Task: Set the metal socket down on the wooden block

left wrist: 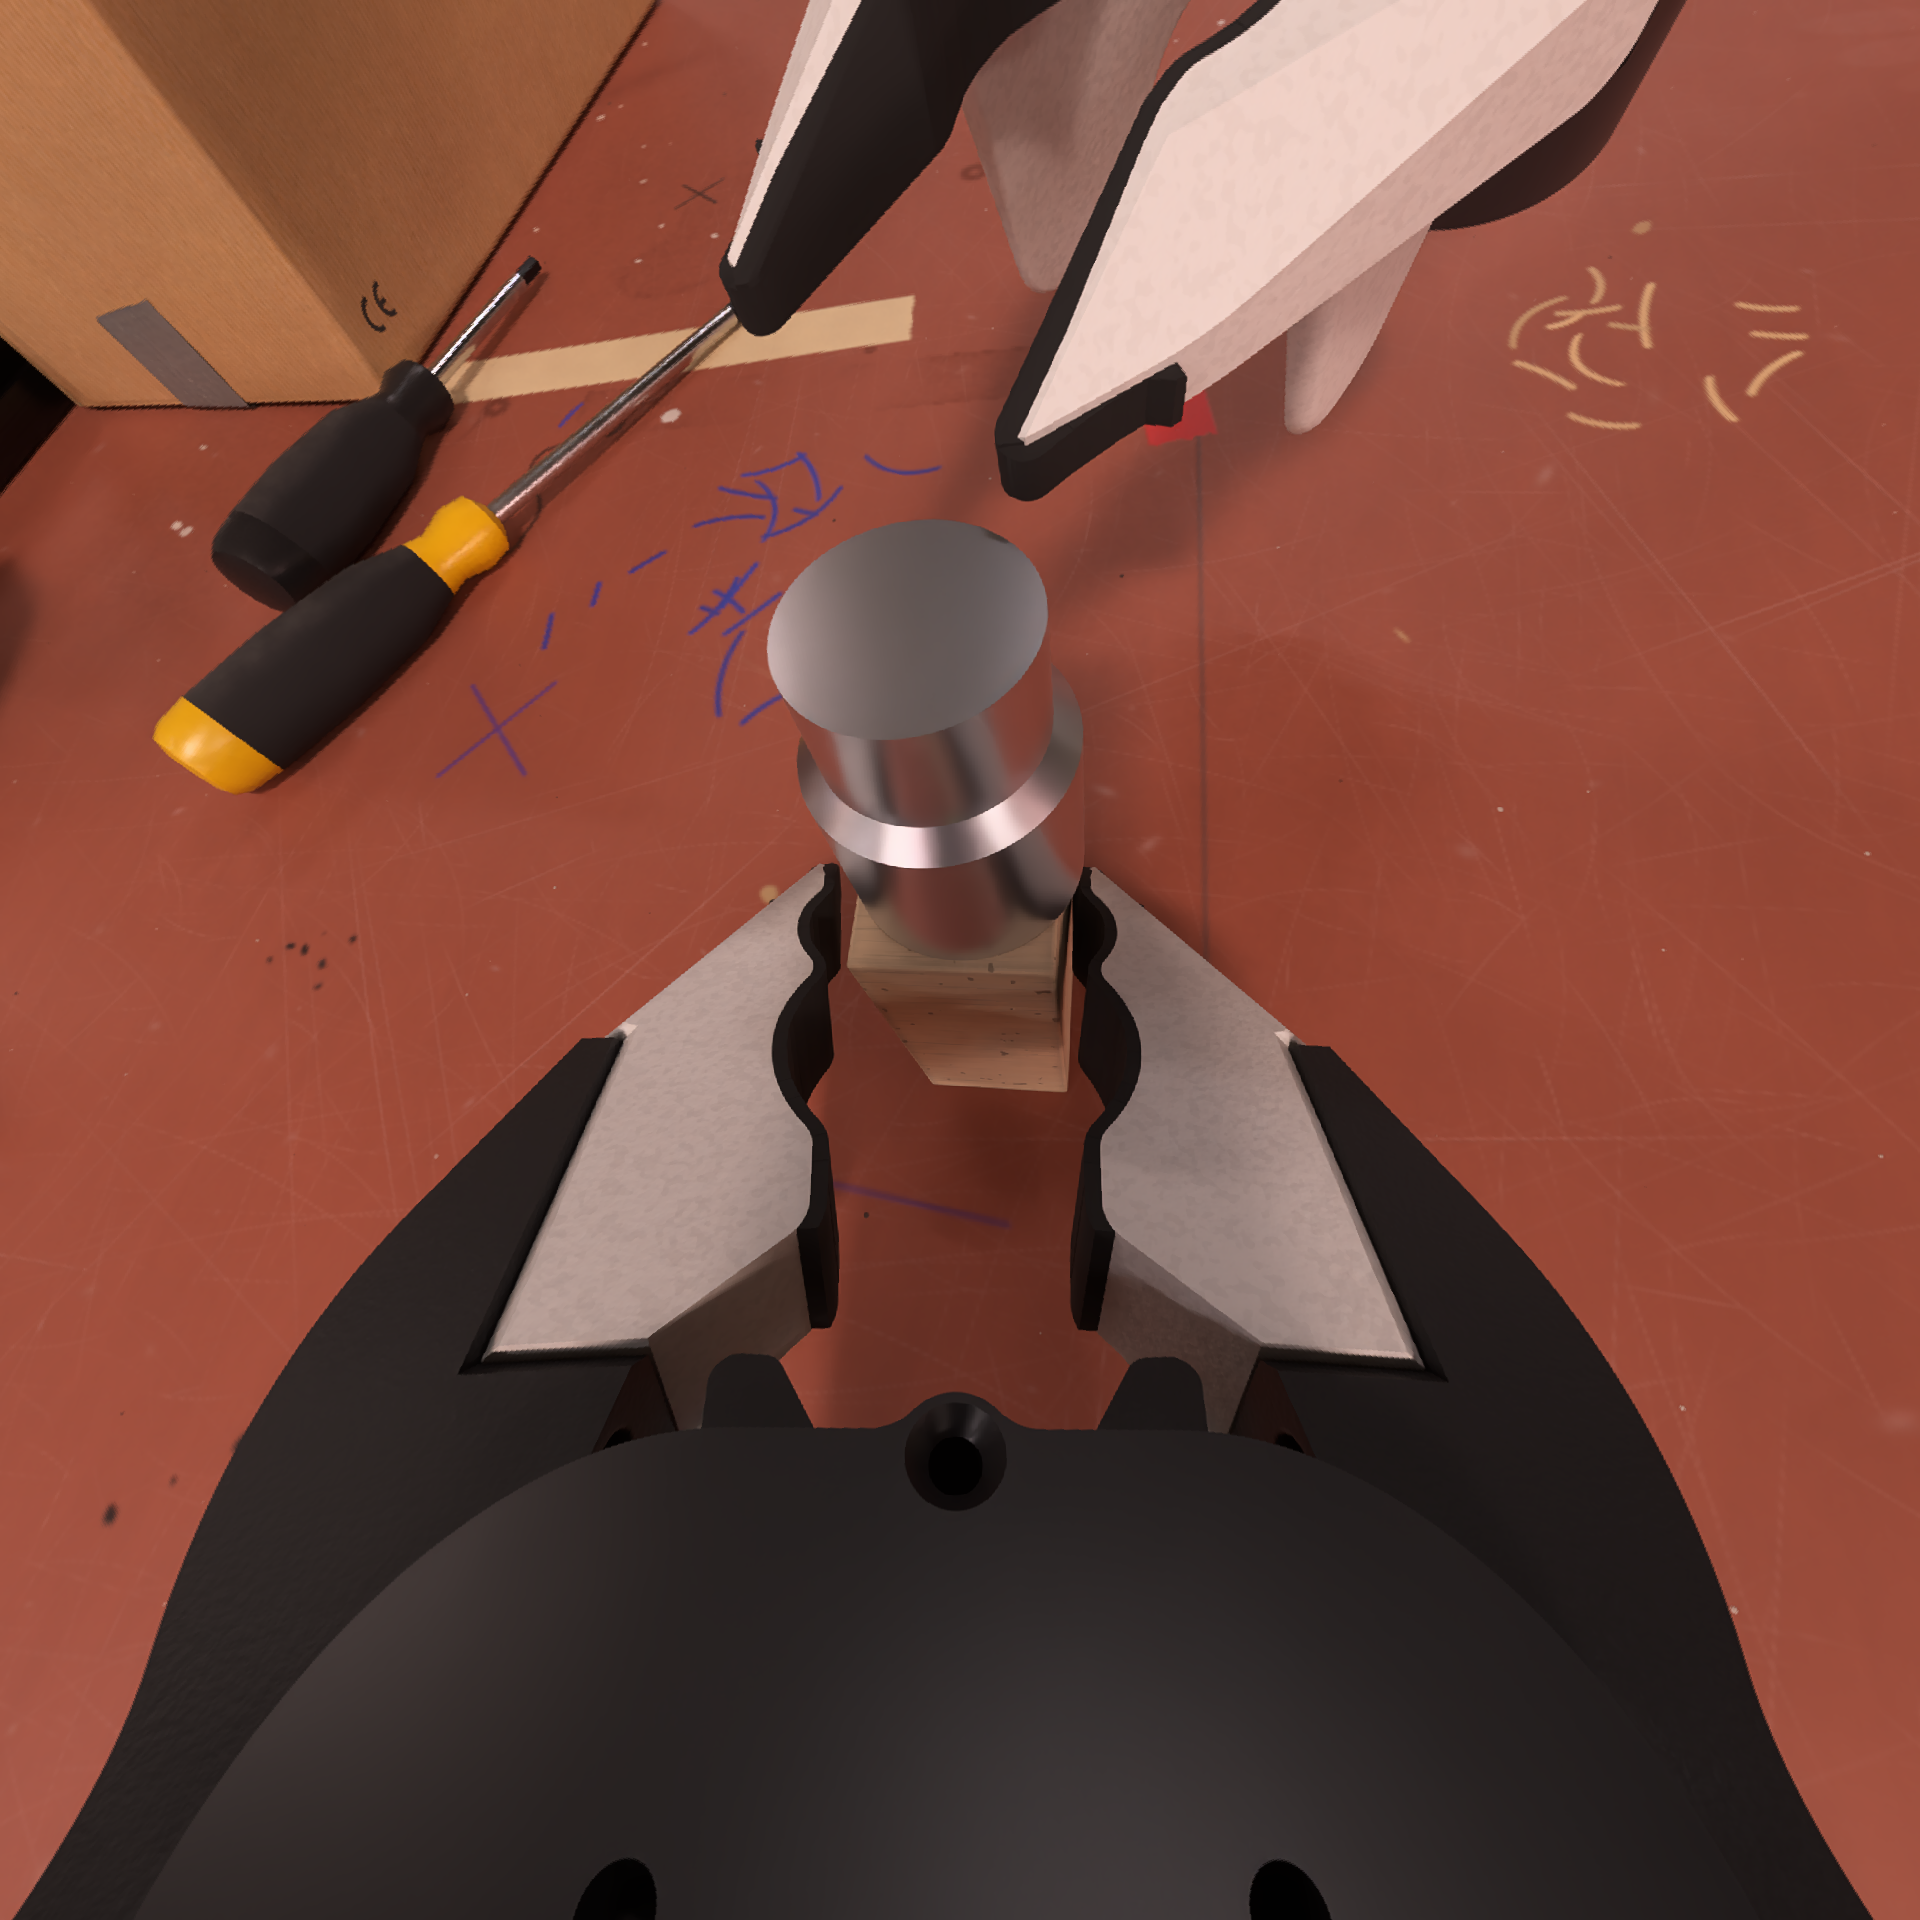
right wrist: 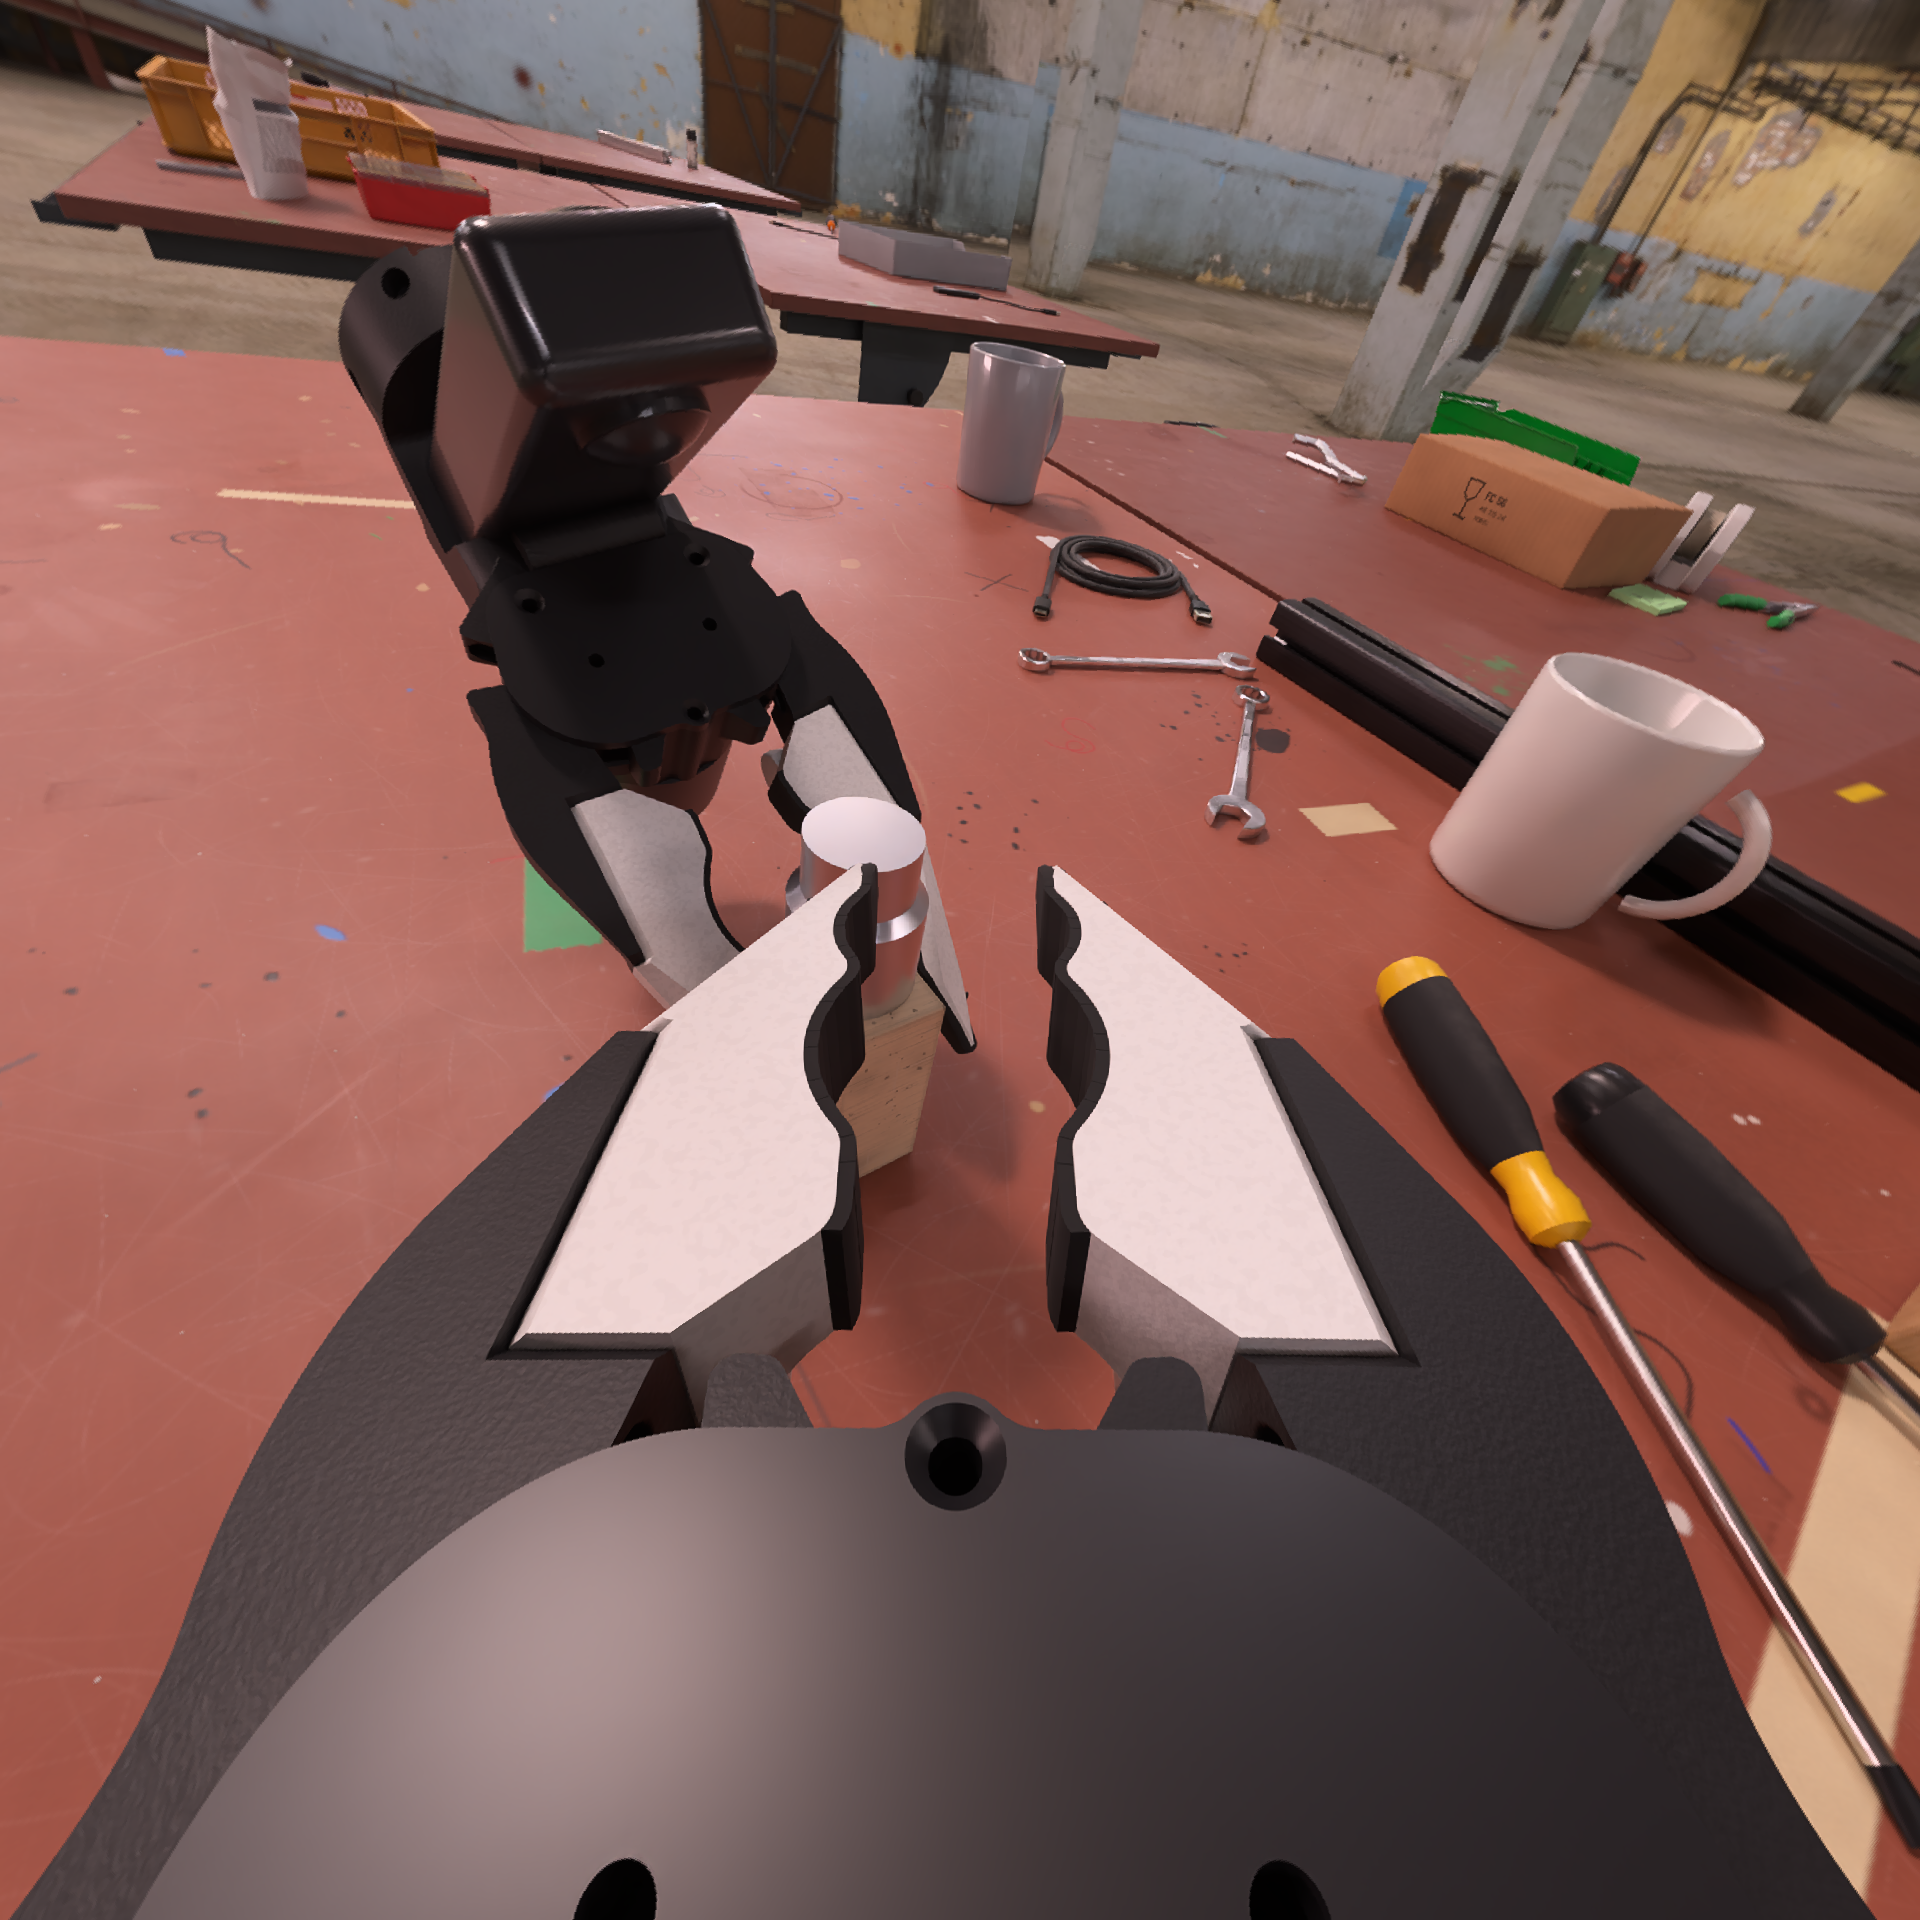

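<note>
The metal socket (left wrist: pixel 925 727) is a shiny stepped cylinder. It stands upright on the small wooden block (left wrist: pixel 977 1018), which rests on the red table. My left gripper (left wrist: pixel 958 883) is open, with a finger on each side of the socket's lower part. In the right wrist view a gap shows between its fingers (right wrist: pixel 665 914) and the socket (right wrist: pixel 862 842) on the block (right wrist: pixel 894 1091). My right gripper (right wrist: pixel 954 883) is open and empty, just beside the block. It also shows at the top of the left wrist view (left wrist: pixel 894 395).
A yellow-and-black screwdriver (left wrist: pixel 312 644), a black screwdriver (left wrist: pixel 332 488) and a cardboard box (left wrist: pixel 260 156) lie left of the block. A white mug (right wrist: pixel 1590 790), a black rail (right wrist: pixel 1382 675), wrenches (right wrist: pixel 1132 660), a cable (right wrist: pixel 1117 571) and a grey mug (right wrist: pixel 1008 416) are farther off.
</note>
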Controlling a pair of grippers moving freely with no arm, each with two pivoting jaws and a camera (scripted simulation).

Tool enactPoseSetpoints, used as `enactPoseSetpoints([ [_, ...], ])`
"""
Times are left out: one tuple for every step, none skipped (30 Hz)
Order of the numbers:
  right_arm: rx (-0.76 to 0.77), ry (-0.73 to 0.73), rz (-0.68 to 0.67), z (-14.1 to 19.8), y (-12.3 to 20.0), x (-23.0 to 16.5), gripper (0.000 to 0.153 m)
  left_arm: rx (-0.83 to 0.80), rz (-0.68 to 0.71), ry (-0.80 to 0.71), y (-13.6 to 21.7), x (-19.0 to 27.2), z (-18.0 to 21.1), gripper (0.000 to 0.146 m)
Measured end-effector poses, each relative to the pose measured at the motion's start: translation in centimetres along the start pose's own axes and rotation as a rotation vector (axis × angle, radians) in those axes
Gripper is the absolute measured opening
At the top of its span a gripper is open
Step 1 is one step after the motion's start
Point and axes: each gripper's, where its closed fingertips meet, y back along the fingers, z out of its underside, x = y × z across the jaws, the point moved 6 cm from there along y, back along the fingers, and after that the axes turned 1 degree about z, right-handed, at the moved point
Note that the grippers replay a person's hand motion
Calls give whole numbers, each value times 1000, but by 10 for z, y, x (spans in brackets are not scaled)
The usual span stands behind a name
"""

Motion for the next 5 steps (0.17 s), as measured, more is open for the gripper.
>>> enactPoseSetpoints([
  [-1, 10, 1, 0, 0, 0, 30, 0, -3, -1, 0, 0, 0, 44],
  [-1, 25, 0, 0, 1, 0, 30, -1, -5, -4, 0, 1, 0, 44],
  [2, 40, -2, 0, 1, 0, 31, -1, -6, -5, 0, 1, 0, 44],
  [7, 47, -7, 1, 2, 0, 31, -1, -6, -6, 0, 2, 0, 44],
  [14, 44, -14, 1, 3, 0, 31, -1, -6, -7, 0, 2, 0, 44],
])
